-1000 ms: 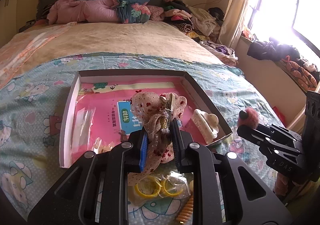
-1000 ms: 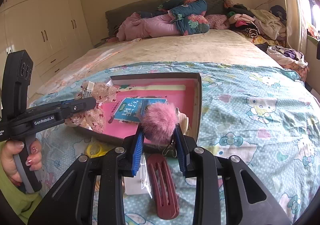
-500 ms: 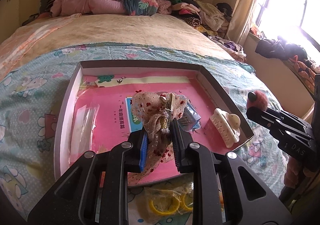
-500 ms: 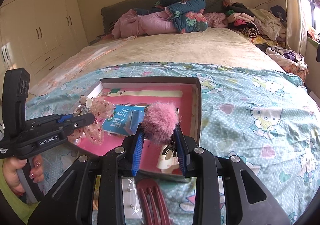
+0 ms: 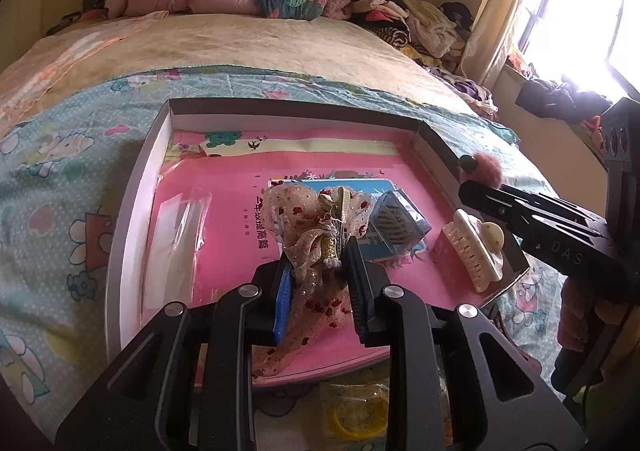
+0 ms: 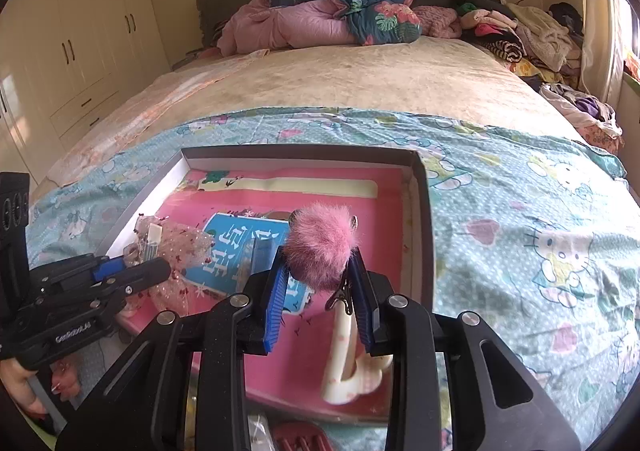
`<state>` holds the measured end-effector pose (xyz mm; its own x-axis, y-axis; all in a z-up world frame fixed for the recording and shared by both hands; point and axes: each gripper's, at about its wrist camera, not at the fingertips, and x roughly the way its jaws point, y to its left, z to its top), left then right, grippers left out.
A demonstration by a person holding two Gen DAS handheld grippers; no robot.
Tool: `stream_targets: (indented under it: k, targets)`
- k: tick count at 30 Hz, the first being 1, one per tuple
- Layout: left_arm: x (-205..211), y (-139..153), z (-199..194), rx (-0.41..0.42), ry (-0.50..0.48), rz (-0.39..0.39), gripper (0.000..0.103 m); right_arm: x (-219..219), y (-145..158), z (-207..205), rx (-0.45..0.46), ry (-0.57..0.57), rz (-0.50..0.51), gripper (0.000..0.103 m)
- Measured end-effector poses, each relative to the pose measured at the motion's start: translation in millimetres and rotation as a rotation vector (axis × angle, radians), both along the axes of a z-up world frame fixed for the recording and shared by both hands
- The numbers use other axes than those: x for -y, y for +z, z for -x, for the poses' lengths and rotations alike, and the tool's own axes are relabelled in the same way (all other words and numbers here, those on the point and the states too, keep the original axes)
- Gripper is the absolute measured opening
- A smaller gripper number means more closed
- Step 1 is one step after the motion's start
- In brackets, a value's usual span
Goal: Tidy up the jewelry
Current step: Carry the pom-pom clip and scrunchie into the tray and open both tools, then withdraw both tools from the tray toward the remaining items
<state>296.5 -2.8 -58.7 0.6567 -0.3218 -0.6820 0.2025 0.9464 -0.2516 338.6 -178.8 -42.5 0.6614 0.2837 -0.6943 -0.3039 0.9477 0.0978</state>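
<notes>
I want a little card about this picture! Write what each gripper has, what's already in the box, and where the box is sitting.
left gripper: jaws opening, sheer sparkly bow between them, above the box
right gripper: shut on fluffy pink pom-pom clip, above the box
box: shallow, pink-lined, open top
already in the box: cream claw clip, clear plastic packet, blue packet
box sits on: cartoon-cat bedspread

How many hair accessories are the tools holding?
2: sequined sheer bow in the left tool, over the box; pink pom-pom clip in the right tool, near the box's right wall. None hidden.
</notes>
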Motion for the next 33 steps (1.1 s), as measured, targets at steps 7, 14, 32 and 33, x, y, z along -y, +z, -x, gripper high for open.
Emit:
stream_targets:
  k: [7,14,32,33]
  targets:
    - [-1,-3,-1,-0.005,0.001,0.003,0.018,-13,-11,-21,-0.029,0.001,0.027,0.029]
    - [-2,-4,0,-0.008,0.002,0.004,0.02,-15,-23,-32,-0.062,-0.007,0.042,0.03]
    - [-3,-2,5,0.002,0.006,0.003,0.032,0,-7,-9,-0.008,-0.013,0.013,0.056]
    - [-3,-1,6,0.004,0.007,0.002,0.033,1,-5,-7,-0.004,-0.012,0.014,0.057]
